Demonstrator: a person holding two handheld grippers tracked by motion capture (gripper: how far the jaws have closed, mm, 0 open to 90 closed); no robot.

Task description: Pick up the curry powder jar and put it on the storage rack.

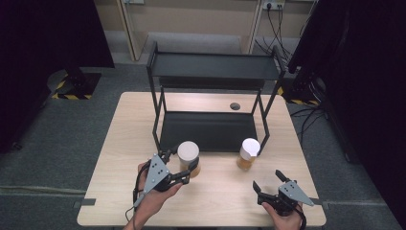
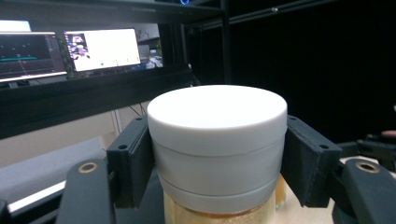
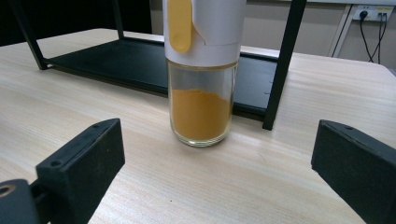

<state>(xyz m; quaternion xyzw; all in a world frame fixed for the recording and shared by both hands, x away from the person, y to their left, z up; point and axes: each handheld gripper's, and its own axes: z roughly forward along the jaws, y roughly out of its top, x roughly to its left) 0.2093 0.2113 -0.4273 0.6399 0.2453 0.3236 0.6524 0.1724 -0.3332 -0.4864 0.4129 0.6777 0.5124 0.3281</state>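
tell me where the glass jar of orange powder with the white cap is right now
The glass jar of orange powder with a white cap stands on the wooden table right of centre in the high view, beside the black metal shelf rack's front right leg, ahead of the open right tongs.

Shelf post (image 3: 280, 70) beside spice jar (image 3: 201, 93)

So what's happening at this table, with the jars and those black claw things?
A person stands at a wooden table with a two-jaw gripper in each hand. The left gripper is clamped on the white lid of a spice jar, just in front of a black two-tier rack. The right gripper waits with its jaws wide open, aimed at a second jar of orange powder that stands on the table beside the rack's front right leg, untouched.
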